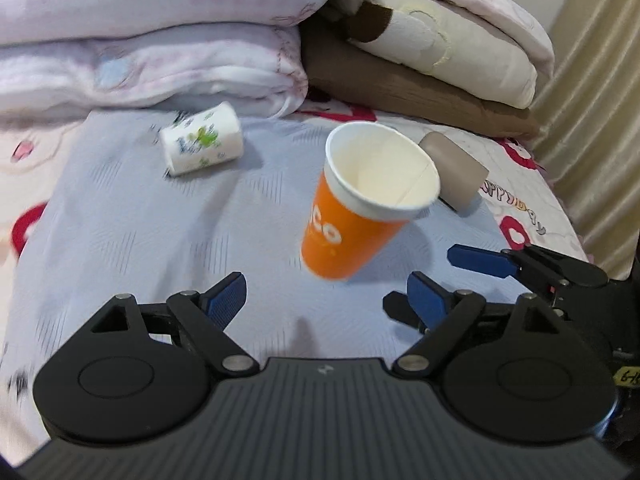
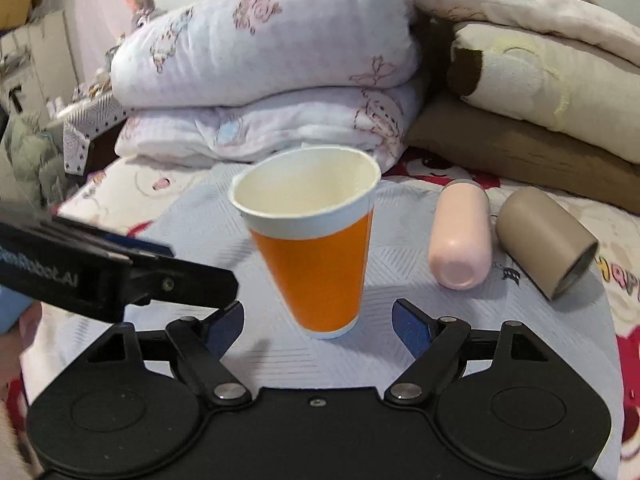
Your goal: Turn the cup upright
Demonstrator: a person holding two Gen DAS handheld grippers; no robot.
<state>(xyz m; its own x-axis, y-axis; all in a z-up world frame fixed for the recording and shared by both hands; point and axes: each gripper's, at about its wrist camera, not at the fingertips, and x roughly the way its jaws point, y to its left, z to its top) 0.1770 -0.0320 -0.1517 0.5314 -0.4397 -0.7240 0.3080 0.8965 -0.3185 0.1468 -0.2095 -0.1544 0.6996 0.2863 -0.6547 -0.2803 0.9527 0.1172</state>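
Orange cup point(image 1: 344, 236): white letters "CO" (rest hidden); other print blurred, unreadable

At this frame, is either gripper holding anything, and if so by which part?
Nothing is held. The left gripper and right gripper are both open, their fingers apart from the orange paper cup, which stands mouth-up, tilted, on the bed.
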